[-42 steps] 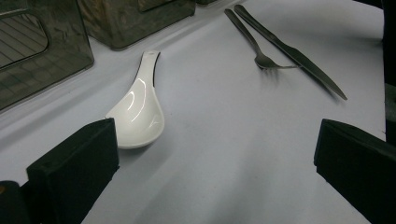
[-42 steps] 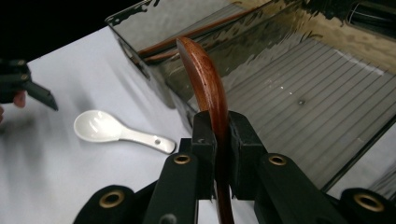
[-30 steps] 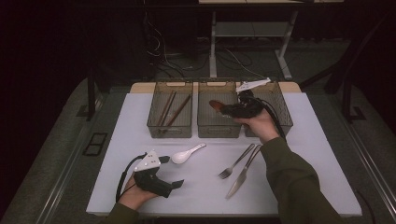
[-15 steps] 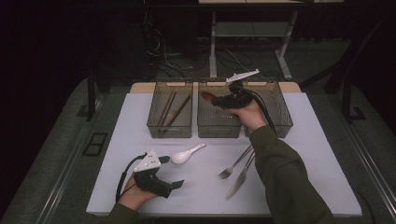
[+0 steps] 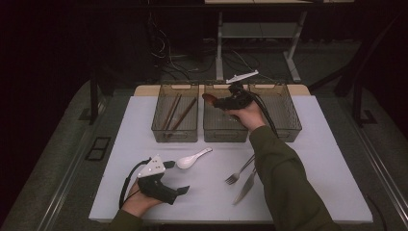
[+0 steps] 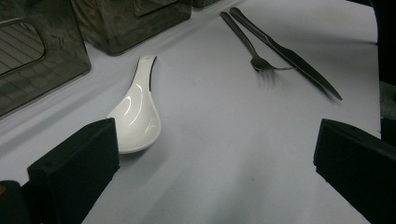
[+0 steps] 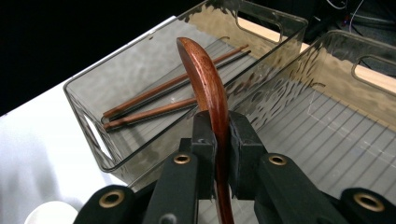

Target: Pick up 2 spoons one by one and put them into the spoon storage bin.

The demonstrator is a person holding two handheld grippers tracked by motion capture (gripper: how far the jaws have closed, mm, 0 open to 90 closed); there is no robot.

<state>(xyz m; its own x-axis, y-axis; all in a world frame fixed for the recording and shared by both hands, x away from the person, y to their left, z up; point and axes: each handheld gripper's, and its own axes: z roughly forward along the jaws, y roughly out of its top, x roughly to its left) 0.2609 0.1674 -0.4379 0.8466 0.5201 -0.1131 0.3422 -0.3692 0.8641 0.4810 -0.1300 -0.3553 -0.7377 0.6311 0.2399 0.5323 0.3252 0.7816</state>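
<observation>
Wooden spoon over the middle bin

Our right gripper (image 7: 217, 140) clamps its jaws on the wooden spoon (image 7: 205, 79) above the middle bin (image 5: 226, 130); our left gripper (image 6: 210, 158), jaws apart, rests near that bin.

No readable text, label, brand, number or sign anywhere: none on the bins, the cutlery, the table surface or the gripper bodies.
</observation>
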